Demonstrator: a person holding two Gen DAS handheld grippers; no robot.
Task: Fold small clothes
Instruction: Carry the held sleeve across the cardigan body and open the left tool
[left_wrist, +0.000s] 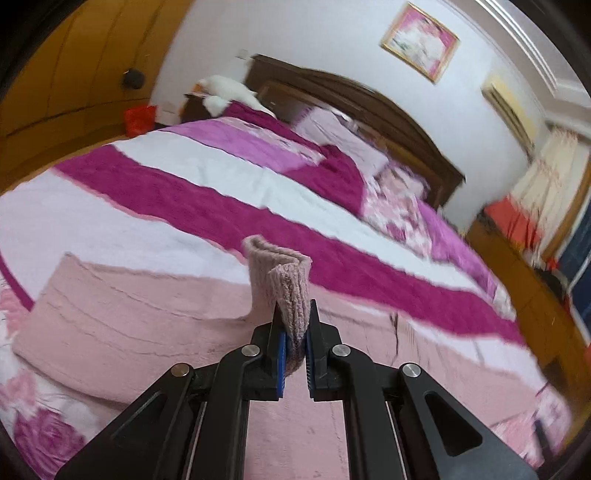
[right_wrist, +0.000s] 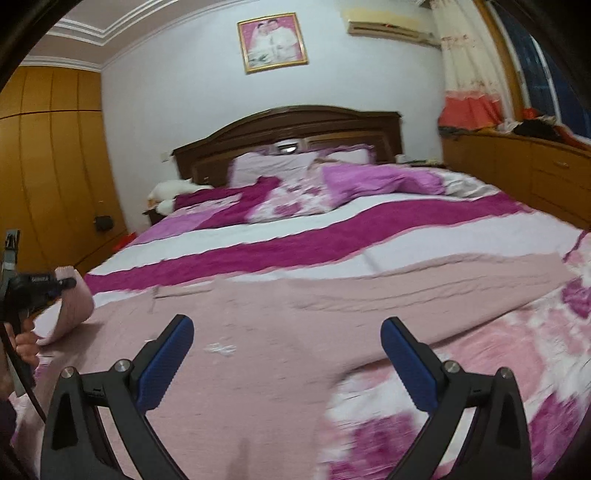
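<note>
Bedroom scene, big bed with a magenta-and-white striped cover, dark headboard far back, wooden wardrobe on the left. Pink knit sweater is lying spread across the near part of the bed, and most of it is sitting flat. Left gripper is clamping a bunched edge of the sweater between its blue pads, with the fabric sticking up out of the jaws; in the right wrist view that lifted corner is hanging at the far left beside the person's hand. Right gripper is hovering over the middle of the sweater with jaws spread wide and nothing between them. Step in hand looks like carrying the held side over toward the right for a fold. Doing it well probably means keeping the left grip tight, lifting just enough that the knit is not dragging the rest along, and laying the edge parallel to the opposite side. Free gripper should likely be pinning or pinching the near hem so the layers are staying aligned. Blurred frames, so finer creases cannot be told.
</note>
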